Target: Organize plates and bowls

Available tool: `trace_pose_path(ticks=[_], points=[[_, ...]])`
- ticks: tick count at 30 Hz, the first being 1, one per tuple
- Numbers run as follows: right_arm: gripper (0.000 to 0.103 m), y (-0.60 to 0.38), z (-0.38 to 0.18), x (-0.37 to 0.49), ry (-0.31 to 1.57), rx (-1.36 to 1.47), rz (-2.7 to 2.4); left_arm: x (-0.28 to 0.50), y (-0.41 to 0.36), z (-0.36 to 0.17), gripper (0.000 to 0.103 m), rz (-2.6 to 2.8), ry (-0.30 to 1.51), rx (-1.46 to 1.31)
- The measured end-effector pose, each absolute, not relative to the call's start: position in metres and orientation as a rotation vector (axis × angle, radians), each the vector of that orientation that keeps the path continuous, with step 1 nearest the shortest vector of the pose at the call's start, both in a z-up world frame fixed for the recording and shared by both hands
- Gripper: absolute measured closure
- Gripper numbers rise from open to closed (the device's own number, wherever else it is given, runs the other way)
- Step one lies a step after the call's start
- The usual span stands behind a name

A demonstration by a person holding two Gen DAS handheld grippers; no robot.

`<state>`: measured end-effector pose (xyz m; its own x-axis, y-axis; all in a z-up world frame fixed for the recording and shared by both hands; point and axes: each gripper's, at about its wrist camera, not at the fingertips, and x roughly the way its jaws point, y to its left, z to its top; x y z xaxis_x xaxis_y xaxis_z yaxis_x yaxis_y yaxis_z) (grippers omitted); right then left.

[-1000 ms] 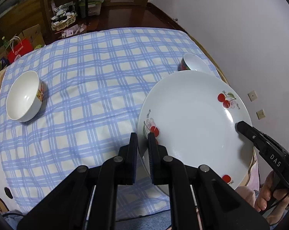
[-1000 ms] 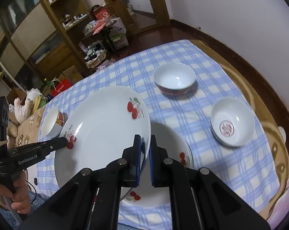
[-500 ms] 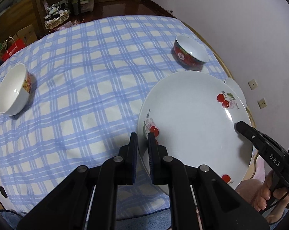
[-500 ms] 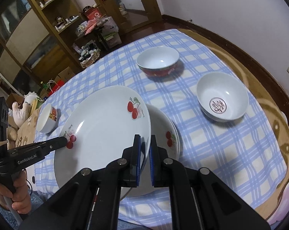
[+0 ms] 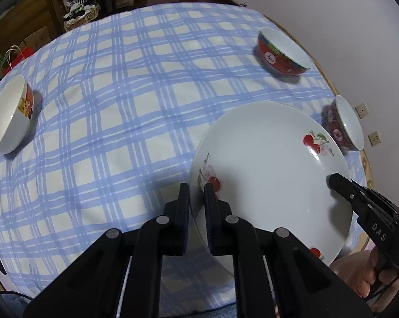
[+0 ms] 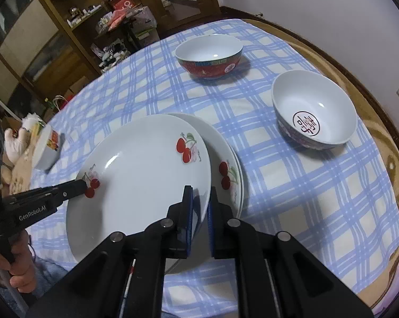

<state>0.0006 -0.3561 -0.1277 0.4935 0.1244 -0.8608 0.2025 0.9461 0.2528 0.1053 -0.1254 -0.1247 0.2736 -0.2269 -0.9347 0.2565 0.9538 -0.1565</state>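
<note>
Plate of white china with red cherries [image 6: 146, 182]: your left gripper [image 5: 196, 198] and right gripper [image 6: 199, 206] each pinch its rim between their fingers. It hangs off-centre over the matching cherry plate [image 6: 226, 164] on the tabletop [image 6: 318, 198]. Letting go early or unevenly could knock the rims together.

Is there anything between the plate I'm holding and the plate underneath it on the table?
Nothing visible. The held plate, gripped at opposite rims by the left gripper and right gripper, hangs over the lower plate, whose exposed part is bare. The bowls stand off to the side.

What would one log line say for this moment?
phase: stacking | left gripper: shut on cherry plate rim | right gripper: shut on opposite rim | below: second cherry plate
</note>
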Motion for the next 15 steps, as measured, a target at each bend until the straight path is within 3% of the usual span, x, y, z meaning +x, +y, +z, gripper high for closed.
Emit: trace_pose_path(ticks=[15], points=[[0.091,-0.371,-0.14,0.008,1.085,0.394,-0.14,0.107,-0.13,-0.141,0.092,-0.39,1.281,-0.013]])
